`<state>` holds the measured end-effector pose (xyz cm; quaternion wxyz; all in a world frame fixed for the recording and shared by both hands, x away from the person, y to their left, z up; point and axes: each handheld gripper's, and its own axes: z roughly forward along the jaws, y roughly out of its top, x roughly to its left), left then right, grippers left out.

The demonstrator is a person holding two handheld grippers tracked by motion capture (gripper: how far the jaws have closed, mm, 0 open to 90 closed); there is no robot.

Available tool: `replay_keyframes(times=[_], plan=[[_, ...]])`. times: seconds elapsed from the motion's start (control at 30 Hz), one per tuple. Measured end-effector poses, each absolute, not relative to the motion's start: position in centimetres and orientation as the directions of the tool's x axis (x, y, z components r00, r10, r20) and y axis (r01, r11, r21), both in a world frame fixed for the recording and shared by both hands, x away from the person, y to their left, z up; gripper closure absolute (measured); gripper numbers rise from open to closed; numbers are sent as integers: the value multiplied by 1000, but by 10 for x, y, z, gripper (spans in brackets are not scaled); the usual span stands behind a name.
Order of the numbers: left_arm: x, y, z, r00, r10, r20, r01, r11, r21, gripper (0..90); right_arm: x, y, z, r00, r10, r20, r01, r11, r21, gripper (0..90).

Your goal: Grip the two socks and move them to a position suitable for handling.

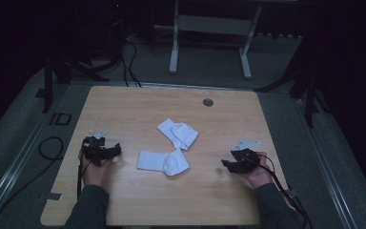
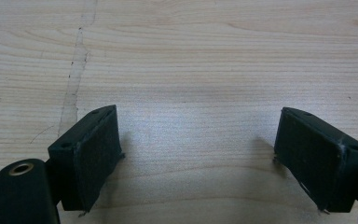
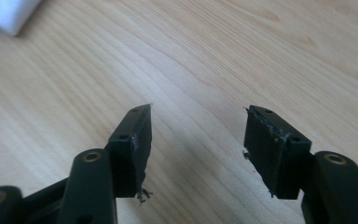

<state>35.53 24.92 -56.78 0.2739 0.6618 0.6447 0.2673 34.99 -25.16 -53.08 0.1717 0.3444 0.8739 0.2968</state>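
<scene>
Two white socks lay mid-desk (image 1: 124, 200) between the tools: the near sock (image 1: 163, 161) had its long axis across the desk, toe towards the right tool (image 1: 228, 165), and the far sock (image 1: 177, 133) lay aslant behind it (the two appeared to touch). The left tool (image 1: 116, 149) sat slightly closer to the near sock's cuff. Both tools rested on bare wood, jaws wide and empty.

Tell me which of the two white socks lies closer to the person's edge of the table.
The near white fabric sock, lying between the two tools. The other white sock lies farther up the wooden table, angled.
</scene>
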Motion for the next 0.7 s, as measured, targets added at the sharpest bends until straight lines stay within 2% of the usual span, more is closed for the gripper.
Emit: replay_keyframes(times=[0.03,0.07,0.3,0.47,0.5,0.53,0.6,0.7], plan=[[355,249,-568,25,1000,0,707,-18,707,144,349,-250,-529,-710,697,-102,495,597,631,425],[355,249,-568,26,1000,0,706,-19,708,144,346,-243,-522,-734,669,-119,479,633,607,477],[355,249,-568,26,1000,0,706,-19,708,145,340,-226,-507,-785,605,-135,423,682,597,583],[355,249,-568,26,1000,0,707,-19,707,145,340,-211,-503,-803,577,-148,402,708,580,702],[355,249,-568,26,1000,0,707,-19,707,145,340,-211,-503,-803,577,-148,402,708,580,702],[355,249,-568,26,1000,0,707,-19,707,145,340,-205,-503,-810,565,-155,390,718,577,755],[355,249,-568,26,1000,0,707,-19,707,145,340,-199,-502,-815,557,-157,383,723,575,799],[355,249,-568,27,1000,1,706,-20,707,147,340,-188,-500,-824,541,-168,364,732,576,841]])
